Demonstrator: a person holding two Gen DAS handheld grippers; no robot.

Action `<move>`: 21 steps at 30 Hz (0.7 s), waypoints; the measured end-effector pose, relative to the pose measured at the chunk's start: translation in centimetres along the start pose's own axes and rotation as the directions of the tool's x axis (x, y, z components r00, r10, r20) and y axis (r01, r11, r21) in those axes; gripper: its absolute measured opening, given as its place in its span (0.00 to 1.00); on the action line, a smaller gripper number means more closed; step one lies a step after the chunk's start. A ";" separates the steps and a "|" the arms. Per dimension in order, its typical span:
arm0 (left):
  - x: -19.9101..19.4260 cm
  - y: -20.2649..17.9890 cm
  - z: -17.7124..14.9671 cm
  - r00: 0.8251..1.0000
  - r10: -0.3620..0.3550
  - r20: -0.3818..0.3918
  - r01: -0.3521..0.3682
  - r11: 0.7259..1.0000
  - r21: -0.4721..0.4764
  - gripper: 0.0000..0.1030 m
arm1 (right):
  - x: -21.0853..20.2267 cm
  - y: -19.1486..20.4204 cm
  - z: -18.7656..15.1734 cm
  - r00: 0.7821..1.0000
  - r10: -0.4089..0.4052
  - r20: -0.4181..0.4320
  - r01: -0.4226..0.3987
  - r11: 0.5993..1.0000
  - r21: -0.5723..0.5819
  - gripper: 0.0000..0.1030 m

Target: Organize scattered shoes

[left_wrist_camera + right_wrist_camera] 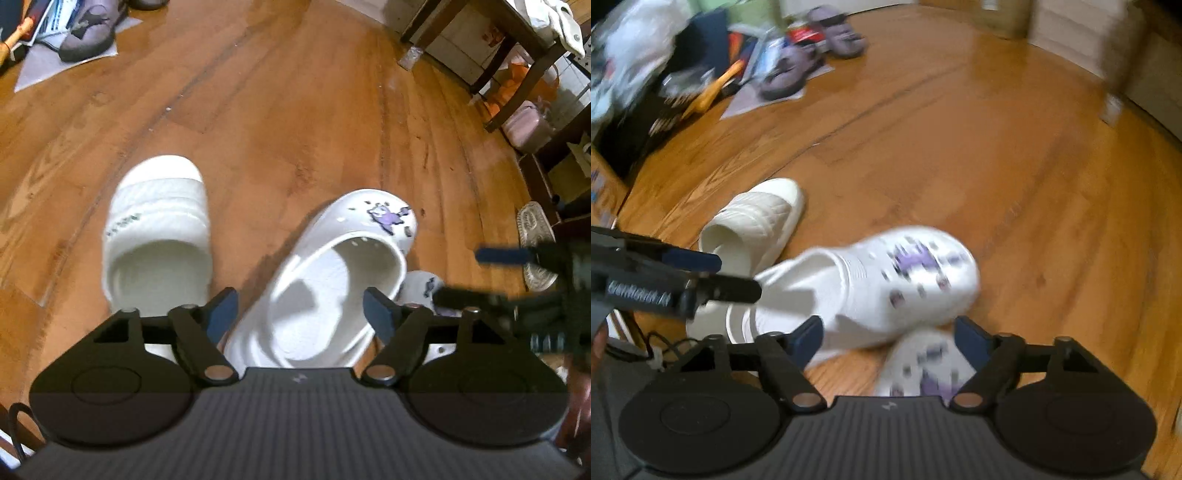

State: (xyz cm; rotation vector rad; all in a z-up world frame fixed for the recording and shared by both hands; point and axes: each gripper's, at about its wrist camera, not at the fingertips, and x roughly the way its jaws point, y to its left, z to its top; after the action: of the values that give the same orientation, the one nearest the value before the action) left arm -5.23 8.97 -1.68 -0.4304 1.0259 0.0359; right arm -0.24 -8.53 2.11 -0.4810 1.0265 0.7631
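On the wooden floor stands a plain white slipper (159,221) (761,218). To its right lies a white clog with purple charms (332,266) (886,284), tilted. My left gripper (301,315) (731,275) is open, its fingers on either side of that clog's heel without pressing on it. A second charm clog (421,284) (923,365) lies partly under the first. My right gripper (888,328) (476,275) is open just above both clogs, holding nothing; its view is blurred.
Two grey-purple shoes (786,74) (842,33) sit on papers among clutter at the far left; one shows in the left wrist view (88,33). Dark wooden furniture legs (517,74) and a patterned slipper (535,236) stand at the right. A cardboard box (605,184) is at the left.
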 end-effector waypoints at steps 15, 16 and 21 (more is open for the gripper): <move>-0.3 4.0 -0.5 0.999 -0.034 -0.024 0.033 0.998 -0.049 0.79 | 8.8 3.4 3.7 0.944 -0.218 -0.246 0.143 0.946 -0.291 0.64; -0.3 3.9 -0.5 0.999 -0.028 -0.026 0.027 0.999 -0.042 0.79 | 8.8 3.4 3.7 0.944 -0.224 -0.242 0.149 0.945 -0.291 0.64; -0.2 2.9 -0.7 0.999 -0.018 -0.037 0.018 1.000 0.010 0.79 | 8.2 2.9 2.7 0.935 -0.262 -0.238 0.210 0.952 -0.223 0.65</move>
State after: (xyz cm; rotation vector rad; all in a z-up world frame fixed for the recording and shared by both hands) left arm -6.58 11.38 -2.81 -0.4320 1.0580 0.0064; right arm 1.59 -2.03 -3.98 -0.8797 1.1211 0.5939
